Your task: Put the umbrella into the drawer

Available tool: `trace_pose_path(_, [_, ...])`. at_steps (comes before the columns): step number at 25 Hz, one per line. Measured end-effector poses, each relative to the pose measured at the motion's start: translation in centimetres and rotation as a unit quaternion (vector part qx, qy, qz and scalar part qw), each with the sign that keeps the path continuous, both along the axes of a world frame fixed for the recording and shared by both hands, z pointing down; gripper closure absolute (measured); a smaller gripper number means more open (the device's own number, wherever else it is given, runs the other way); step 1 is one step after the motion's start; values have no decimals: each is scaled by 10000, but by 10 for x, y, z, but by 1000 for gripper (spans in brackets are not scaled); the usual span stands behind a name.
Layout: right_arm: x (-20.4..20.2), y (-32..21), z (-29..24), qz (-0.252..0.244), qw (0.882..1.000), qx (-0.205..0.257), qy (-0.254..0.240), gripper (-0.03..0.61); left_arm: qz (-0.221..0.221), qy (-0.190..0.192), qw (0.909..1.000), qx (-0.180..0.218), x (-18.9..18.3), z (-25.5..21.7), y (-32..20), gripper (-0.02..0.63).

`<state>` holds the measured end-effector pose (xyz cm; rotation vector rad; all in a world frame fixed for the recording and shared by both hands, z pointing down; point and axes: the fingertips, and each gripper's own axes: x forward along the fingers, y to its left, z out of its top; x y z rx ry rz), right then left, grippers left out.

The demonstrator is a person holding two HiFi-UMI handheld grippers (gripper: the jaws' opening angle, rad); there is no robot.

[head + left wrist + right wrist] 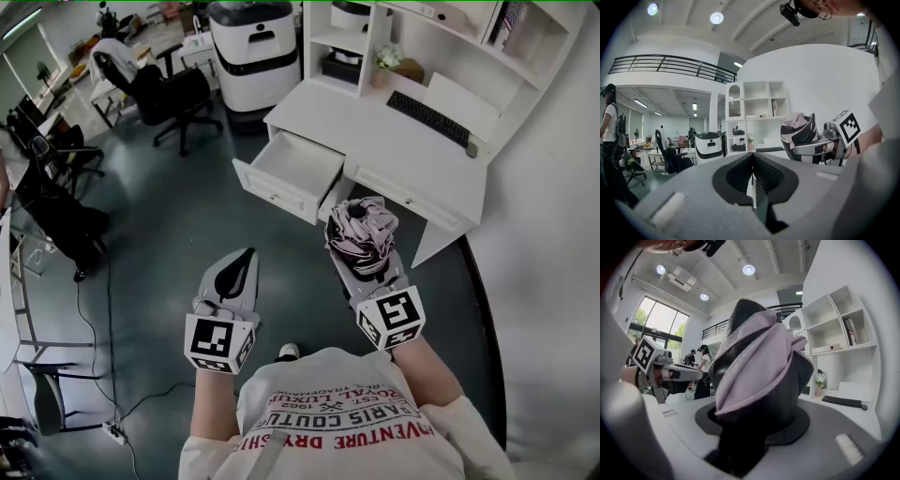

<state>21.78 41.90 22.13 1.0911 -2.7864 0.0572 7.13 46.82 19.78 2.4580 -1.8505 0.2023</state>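
Dark office floor (178, 216) underfoot, white desk (375, 131) ahead, its left drawer (277, 194) pulled out and bare inside, neighbouring drawer (405, 199) shut. right gripper (364, 262) is clamped on the folded umbrella (361, 230): the bundle props the jaws part-way apart and the lilac-and-black canopy bulges out past the tips. left gripper (242, 264) has its jaws pressed together on nothing and hangs just beside the right one, roughly level with it. Key relation: in the head view the drawer's opening sits ahead and to the left of the umbrella, near but not under it, so the load is in the air short of the drawer front. Long axis of the umbrella looks to run along the jaws, pointing toward the desk, though the crumpled fabric hides the handle end so I can't be sure. Drawer's long side runs across that line, so my guess is the bundle needs a turn as well as a carry forward-left. Right hand does this alone, left has no obvious job
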Motion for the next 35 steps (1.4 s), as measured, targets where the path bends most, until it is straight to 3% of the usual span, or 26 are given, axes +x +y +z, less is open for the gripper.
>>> trace_pose_path(12, [-21,-7,2,81,10000,-55,7,385,123,106,9999,39,-18,2,-9,611])
trace_pose_path(24, [-92,-36,28,358,9990,-200,165,379,159,193,9996,-90,-104,26,-29,610])
trace_pose_path(35, [-138,-131,59,181,9989,-384,186,378,48,46,9997,-239,-142,50,-117,611])
